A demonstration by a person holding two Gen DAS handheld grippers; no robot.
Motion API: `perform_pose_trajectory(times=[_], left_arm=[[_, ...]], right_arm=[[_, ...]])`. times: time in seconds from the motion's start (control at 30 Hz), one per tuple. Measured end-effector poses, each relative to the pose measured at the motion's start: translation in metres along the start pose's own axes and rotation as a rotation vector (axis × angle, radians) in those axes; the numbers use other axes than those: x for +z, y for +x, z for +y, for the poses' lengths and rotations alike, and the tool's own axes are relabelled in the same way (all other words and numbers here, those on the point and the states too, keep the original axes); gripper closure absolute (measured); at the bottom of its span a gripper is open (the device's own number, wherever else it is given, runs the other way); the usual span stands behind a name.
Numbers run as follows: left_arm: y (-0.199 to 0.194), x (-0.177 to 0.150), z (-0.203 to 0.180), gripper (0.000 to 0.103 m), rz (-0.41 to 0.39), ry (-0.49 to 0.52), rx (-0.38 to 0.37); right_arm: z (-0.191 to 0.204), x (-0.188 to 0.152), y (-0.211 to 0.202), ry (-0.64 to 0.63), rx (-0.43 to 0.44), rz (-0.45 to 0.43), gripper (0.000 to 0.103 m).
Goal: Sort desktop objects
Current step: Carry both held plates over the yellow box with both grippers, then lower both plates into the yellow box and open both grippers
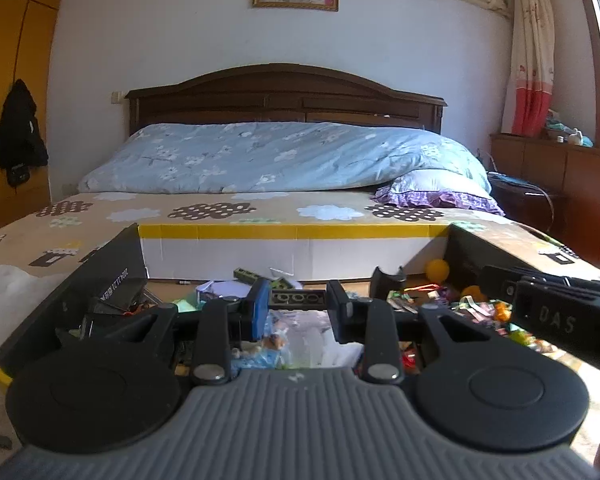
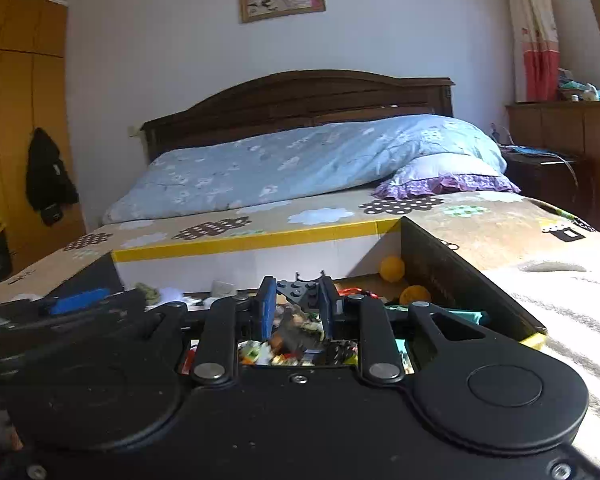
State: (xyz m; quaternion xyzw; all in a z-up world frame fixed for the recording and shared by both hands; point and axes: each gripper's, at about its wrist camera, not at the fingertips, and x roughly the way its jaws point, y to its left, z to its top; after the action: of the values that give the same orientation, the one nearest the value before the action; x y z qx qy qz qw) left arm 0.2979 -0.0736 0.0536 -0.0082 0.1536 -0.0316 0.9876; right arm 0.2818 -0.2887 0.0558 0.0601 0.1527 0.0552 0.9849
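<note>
Left tongs (image 1: 298, 300): clamped on dark studded brick (image 1: 298, 298), lifted for sorting. Right tongs (image 2: 298, 294): gripping grey plate (image 2: 300, 293). Box (image 1: 292, 246) of clutter below both.

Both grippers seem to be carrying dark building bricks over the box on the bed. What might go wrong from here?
1. The left gripper pinches the flat dark studded brick only by its ends; a jolt might drop it back into the clutter.
2. The right gripper holds a dark angled studded plate near its fingertips, so it may twist loose.
3. The right gripper's body sits close beside the left one, and the black cardboard box wall is near; a bump is possible.
</note>
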Motion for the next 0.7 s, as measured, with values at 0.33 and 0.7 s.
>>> perform_pose_trajectory(times=[0.33, 0.7], left_arm=[[0.004, -0.005, 0.015, 0.023, -0.007, -0.024, 0.044], [0.003, -0.004, 0.026, 0.0, -0.004, -0.085, 0.106]], right_arm=[[0.001, -0.018, 0.024, -0.026, 0.014, 0.034, 0.044], [0.011, -0.02, 0.008, -0.03, 0.017, 0.012, 0.012]])
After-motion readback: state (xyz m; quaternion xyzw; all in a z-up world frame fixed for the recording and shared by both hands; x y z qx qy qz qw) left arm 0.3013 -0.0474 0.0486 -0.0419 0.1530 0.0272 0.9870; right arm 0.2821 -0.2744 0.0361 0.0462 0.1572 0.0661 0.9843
